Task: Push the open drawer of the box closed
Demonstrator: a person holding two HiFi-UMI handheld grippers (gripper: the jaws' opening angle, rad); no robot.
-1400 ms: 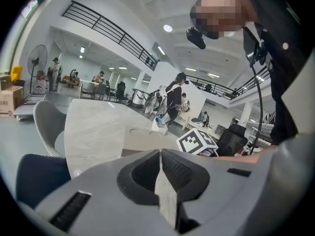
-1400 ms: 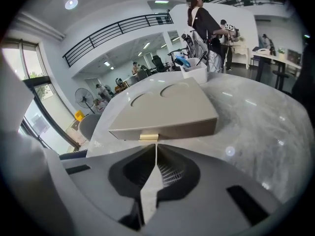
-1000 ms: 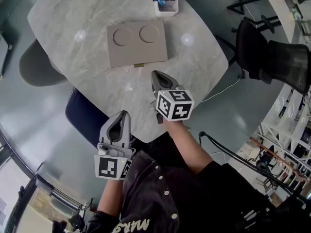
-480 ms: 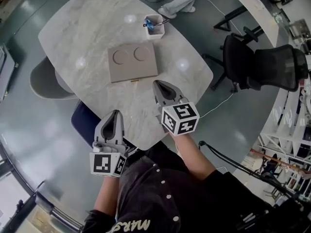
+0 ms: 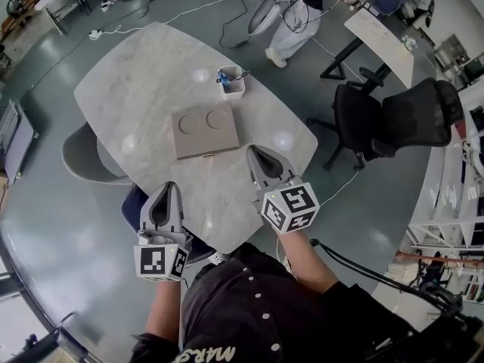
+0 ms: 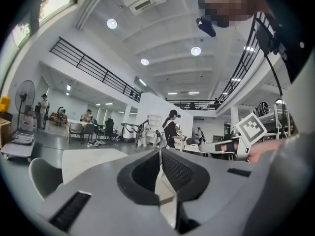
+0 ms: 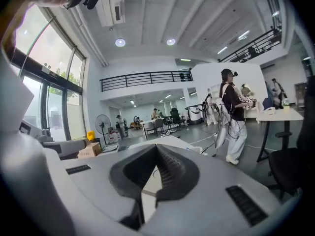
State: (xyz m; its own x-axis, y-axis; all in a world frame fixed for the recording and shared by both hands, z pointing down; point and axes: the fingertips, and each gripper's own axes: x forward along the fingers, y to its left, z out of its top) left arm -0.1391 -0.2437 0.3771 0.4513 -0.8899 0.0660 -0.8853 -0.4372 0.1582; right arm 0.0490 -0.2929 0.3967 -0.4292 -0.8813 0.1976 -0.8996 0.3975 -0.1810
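Box (image 5: 204, 132): lies flat near the middle of the frame in the head view, on the marble table (image 5: 144, 74); tan, with two round recesses in its top; well apart from both grippers.
Drawer (image 5: 206, 156): sits in the box's lower edge, marked by a small brass-coloured pull; looks flush with the box, though too small to tell surely.
Left gripper (image 5: 169, 187): lower left of the frame, over the table's near edge; in its own view (image 6: 160, 151) jaws pressed together, ribbed pads meeting, nothing between them; points up and out into a large hall.
Right gripper (image 5: 254, 150): right of centre, above the table, nearer the box than the left one yet not touching it; in its own view (image 7: 157, 146) jaws closed tight on nothing.
Writing: black-and-white square patterns on the marker cubes (image 5: 291, 206), no letters; pale print on the dark shirt (image 5: 249, 308) at the bottom edge, reads roughly as "MAR", rest cut off; no label legible on the box.
White cup (image 5: 231, 82): just above the box, apart from it; holds something blue.
Chairs: black office chair (image 5: 393, 116) at the right; grey chair (image 5: 76, 153) at the table's left; blue chair (image 5: 134, 203) by the left gripper.
Standing person (image 5: 287, 21): top centre, beyond the table; stands right of centre in the right gripper view (image 7: 231, 117).
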